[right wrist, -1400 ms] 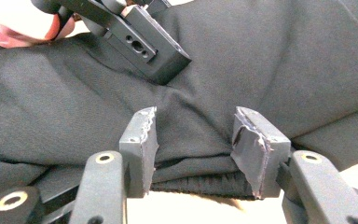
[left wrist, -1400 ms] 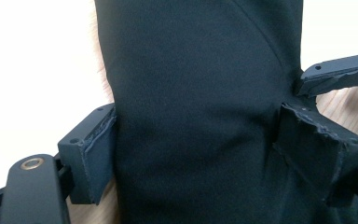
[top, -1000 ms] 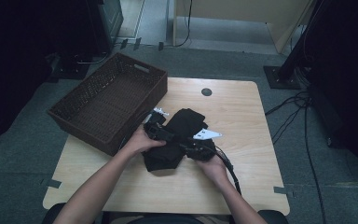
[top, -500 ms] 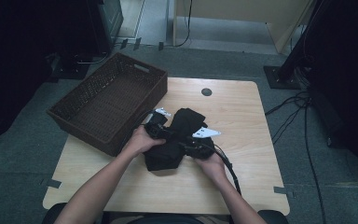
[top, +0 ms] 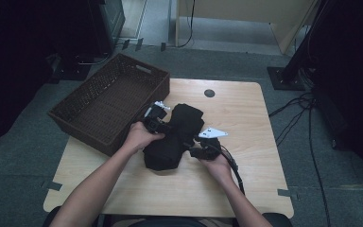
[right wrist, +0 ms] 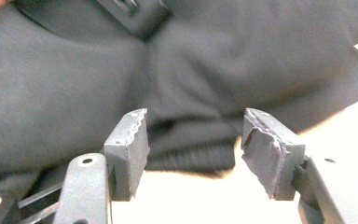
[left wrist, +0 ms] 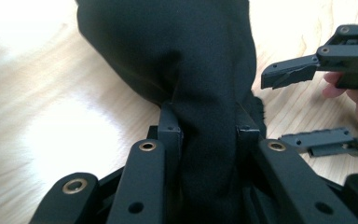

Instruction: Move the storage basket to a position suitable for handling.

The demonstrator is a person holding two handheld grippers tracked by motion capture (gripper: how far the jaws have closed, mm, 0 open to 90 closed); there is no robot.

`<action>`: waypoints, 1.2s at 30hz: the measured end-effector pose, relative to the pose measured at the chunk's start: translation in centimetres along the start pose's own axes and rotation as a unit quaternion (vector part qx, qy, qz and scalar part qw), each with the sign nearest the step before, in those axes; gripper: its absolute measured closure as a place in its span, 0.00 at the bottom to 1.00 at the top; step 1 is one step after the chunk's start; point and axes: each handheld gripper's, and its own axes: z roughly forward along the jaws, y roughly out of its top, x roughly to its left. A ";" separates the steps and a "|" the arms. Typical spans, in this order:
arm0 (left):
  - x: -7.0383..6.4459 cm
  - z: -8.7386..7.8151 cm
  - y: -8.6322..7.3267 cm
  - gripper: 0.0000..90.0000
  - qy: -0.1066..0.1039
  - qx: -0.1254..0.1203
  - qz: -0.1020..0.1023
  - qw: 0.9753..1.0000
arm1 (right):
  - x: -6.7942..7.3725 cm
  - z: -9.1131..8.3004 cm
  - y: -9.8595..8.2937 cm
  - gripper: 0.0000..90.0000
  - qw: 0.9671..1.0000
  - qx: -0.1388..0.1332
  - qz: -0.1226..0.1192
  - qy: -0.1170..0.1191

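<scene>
Black fabric, a folded garment (top: 172, 137), lies on the wooden table (top: 246, 189) just right of the wicker basket (top: 108, 106), barely shifted over the last second. Clamped on a bunched fold on the garment's basket side, the left gripper (left wrist: 208, 128) has kept its hold, while the right gripper (right wrist: 193, 149) waits with jaws apart at the ribbed hem on the far side from the basket, so the next fold or lift probably awaits that second grip
</scene>
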 end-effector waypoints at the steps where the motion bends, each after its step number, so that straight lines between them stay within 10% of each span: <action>1: 0.0 -0.5 0.3 0.82 0.007 0.003 0.007 1.000 | -0.2 0.0 -0.1 0.45 1.000 0.007 0.008 0.000; 36: 1.6 -11.3 5.3 0.83 0.028 -0.040 0.007 0.999 | -0.1 0.9 -0.5 0.45 0.999 0.047 -0.002 -0.002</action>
